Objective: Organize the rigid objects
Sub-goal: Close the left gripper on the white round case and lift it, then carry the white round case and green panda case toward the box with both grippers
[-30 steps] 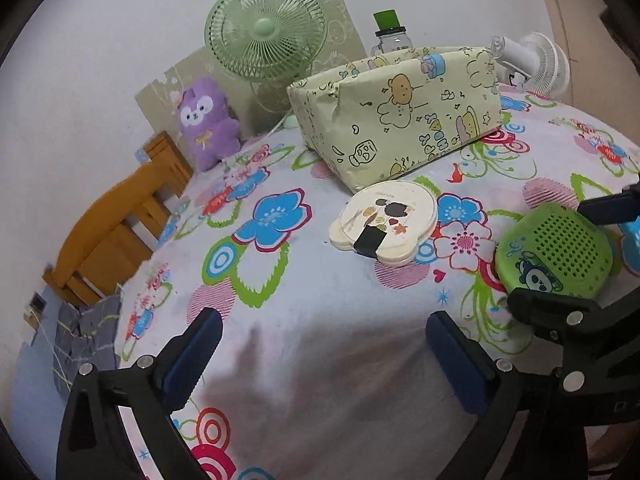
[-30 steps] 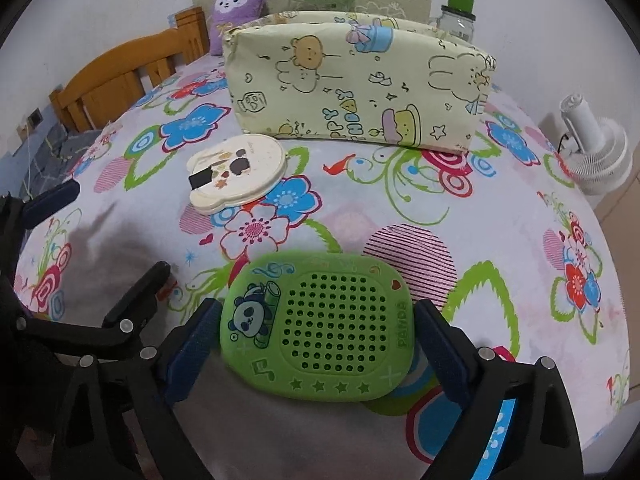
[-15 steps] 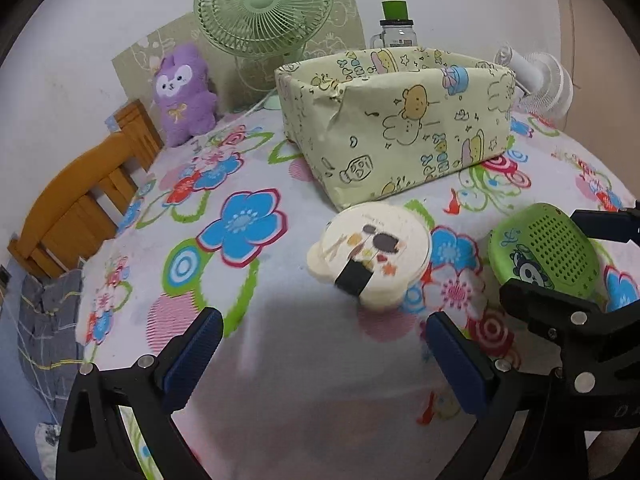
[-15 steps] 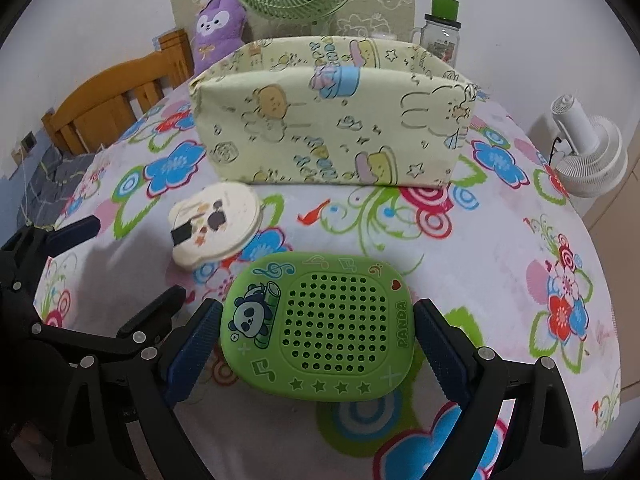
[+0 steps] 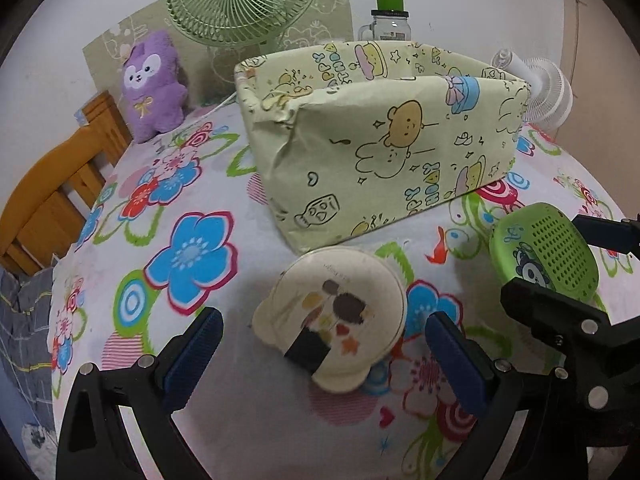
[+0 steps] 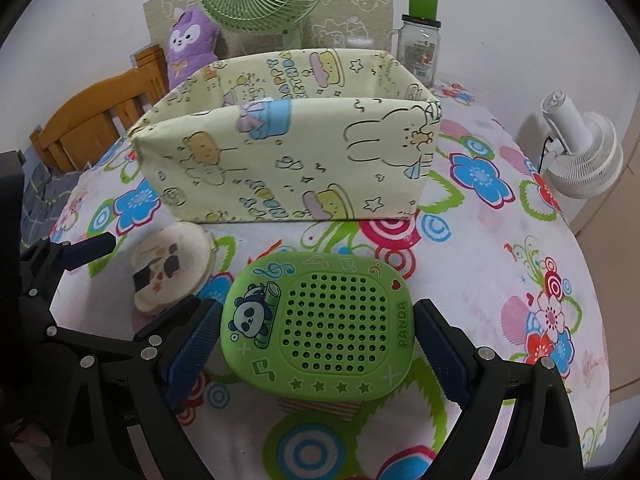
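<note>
"PANDA" is moulded along the right edge of the green perforated panda case (image 6: pixel 318 326), which the right hand-held gripper (image 6: pixel 318 340) clamps by its two sides, raised above the floral tabletop (image 6: pixel 500 264). The pale yellow-green paper-wrapped open box (image 6: pixel 288 164) prints "HAPPY" among cartoon bears and rabbits; it stands just behind, its top open. The left hand-held gripper (image 5: pixel 320 352) is spread wide and holds nothing, its pads either side of the cream round bear-eared lid (image 5: pixel 332 320) lying before the box. A green desk fan (image 5: pixel 240 0) stands behind, by the white wall.
</note>
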The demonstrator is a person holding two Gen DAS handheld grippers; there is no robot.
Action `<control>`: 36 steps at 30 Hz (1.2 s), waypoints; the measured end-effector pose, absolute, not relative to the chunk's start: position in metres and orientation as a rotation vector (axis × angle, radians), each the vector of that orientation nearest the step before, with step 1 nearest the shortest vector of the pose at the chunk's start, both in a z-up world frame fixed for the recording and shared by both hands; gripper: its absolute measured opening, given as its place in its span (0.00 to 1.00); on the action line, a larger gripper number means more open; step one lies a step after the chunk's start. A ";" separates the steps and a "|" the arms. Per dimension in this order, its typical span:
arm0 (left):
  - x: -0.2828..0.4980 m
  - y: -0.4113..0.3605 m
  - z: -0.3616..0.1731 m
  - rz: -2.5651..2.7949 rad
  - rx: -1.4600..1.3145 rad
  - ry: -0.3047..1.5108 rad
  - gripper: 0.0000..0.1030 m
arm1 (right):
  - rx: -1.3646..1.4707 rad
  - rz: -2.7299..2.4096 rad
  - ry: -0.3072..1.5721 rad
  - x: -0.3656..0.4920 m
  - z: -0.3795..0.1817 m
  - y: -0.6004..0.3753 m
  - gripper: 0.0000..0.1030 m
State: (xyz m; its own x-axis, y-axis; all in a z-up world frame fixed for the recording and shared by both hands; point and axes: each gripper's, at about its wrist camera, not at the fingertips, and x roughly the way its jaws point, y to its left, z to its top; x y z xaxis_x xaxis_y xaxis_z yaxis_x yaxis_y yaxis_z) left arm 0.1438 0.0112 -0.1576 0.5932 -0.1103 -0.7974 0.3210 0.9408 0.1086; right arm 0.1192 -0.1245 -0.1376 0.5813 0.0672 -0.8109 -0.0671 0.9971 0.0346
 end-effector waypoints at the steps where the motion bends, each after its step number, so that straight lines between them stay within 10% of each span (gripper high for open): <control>1: 0.145 0.010 -0.159 -0.254 0.250 0.907 0.99 | 0.003 0.076 0.949 0.121 -0.138 -0.126 0.92; 7: 0.153 0.011 -0.166 -0.252 0.215 0.926 1.00 | 0.021 0.079 0.958 0.127 -0.144 -0.130 0.92; 11: 0.153 0.015 -0.165 -0.303 0.144 0.943 0.82 | 0.038 0.080 0.954 0.130 -0.144 -0.132 0.92; 36: 0.108 0.004 -0.120 -0.237 0.121 0.850 0.82 | 0.030 0.098 0.868 0.094 -0.105 -0.143 0.92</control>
